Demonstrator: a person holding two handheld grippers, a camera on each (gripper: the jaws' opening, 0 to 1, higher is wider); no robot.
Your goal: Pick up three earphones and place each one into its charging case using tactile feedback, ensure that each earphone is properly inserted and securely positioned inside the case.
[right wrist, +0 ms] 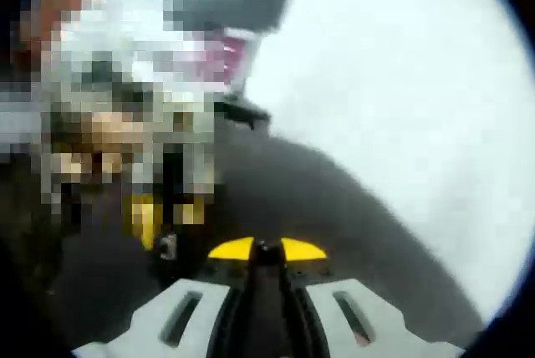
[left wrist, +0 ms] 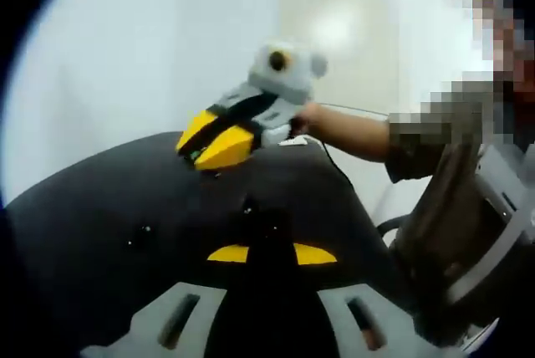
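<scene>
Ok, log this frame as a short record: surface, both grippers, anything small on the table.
surface: black matte tabletop, white wall behind
left gripper: over the tabletop, yellow-tipped jaws apart, nothing between them
right gripper: near the tabletop's far edge in the left gripper view; jaw state unclear, its own view blurred
small dark items: on the tabletop ahead of the left gripper, too small to identify

Several tiny dark specks, perhaps earphones (too small and blurred to be sure), lie scattered on the black surface in the left gripper view, one near its middle, another off to the left, apart from each other.
</scene>
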